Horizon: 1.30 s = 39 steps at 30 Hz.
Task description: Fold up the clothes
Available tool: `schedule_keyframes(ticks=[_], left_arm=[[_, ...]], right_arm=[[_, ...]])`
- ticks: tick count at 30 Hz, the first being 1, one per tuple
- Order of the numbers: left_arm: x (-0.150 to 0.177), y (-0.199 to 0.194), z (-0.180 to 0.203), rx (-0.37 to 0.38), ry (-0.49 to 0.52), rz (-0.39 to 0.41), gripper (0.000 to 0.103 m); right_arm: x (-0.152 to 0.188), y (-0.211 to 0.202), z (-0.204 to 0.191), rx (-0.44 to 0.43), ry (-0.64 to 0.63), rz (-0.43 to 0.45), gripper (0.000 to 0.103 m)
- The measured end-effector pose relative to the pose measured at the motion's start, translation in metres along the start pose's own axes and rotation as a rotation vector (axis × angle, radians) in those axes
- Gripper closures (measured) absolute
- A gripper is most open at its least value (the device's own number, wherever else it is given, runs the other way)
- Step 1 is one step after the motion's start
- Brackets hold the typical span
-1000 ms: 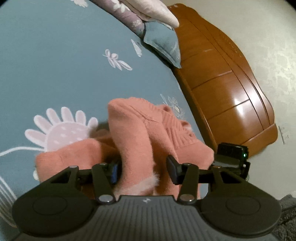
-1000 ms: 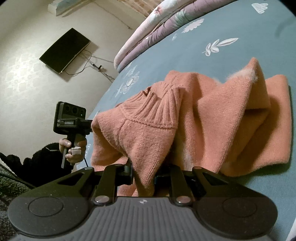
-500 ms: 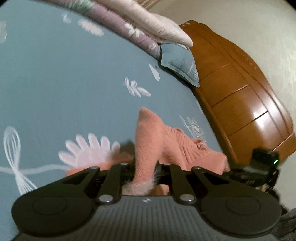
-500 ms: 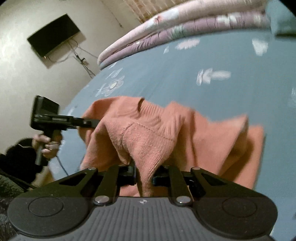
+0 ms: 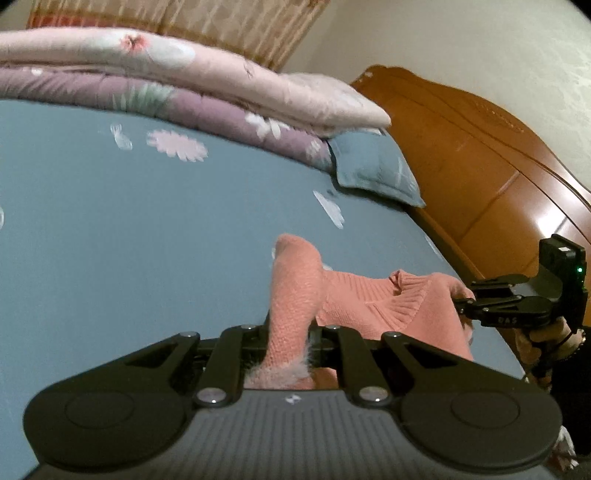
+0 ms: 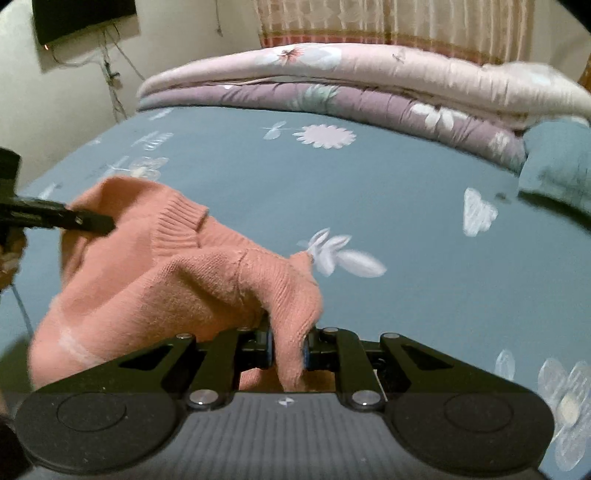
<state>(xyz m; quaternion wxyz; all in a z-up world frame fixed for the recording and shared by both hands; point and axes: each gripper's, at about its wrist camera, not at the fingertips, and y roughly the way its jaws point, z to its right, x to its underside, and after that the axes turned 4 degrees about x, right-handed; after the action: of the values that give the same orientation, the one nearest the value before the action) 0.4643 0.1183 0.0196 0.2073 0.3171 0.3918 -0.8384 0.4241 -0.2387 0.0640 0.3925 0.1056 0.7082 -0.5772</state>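
A salmon-pink knitted sweater is held up over the blue flowered bed sheet. My left gripper is shut on a fuzzy pink fold of it. At the right of the left wrist view, my right gripper pinches the sweater's other shoulder. In the right wrist view the sweater stretches leftward with its ribbed collar up, and my right gripper is shut on a knit fold. My left gripper bites the far shoulder there.
Folded pink and purple quilts are stacked along the far side of the bed, with a blue pillow beside them. A wooden headboard rises at the right. A dark screen hangs on the wall. A hand grips the right gripper's handle.
My left gripper closed on the sweater fold. Both grippers rose and tilted up, lifting the sweater off the sheet and pulling it taut between them; the quilts came into view.
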Motion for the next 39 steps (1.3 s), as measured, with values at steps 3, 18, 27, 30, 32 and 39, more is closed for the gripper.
schedule_keyframes(ticks=[3,18,27,30,32,39], left_arm=[[-0.018,0.009,-0.006,-0.029,0.016,0.024,0.094],[-0.046,0.091,-0.05,-0.202,-0.017,-0.015,0.094],[-0.058,0.108,-0.068,-0.254,-0.012,-0.03,0.093],[-0.043,0.138,-0.09,-0.306,-0.06,-0.151,0.092],[-0.035,0.135,-0.095,-0.289,-0.076,-0.128,0.092],[-0.035,0.115,-0.091,-0.299,-0.021,-0.072,0.087]], right_arm=[[-0.023,0.019,0.011,0.065,-0.025,-0.002,0.085],[-0.064,0.148,0.058,0.26,-0.022,-0.116,0.088],[-0.058,0.179,0.066,0.304,-0.023,-0.161,0.088],[-0.047,0.192,0.069,0.312,-0.02,-0.191,0.089],[-0.041,0.191,0.073,0.304,0.004,-0.175,0.089],[-0.035,0.175,0.074,0.356,-0.006,-0.146,0.088]])
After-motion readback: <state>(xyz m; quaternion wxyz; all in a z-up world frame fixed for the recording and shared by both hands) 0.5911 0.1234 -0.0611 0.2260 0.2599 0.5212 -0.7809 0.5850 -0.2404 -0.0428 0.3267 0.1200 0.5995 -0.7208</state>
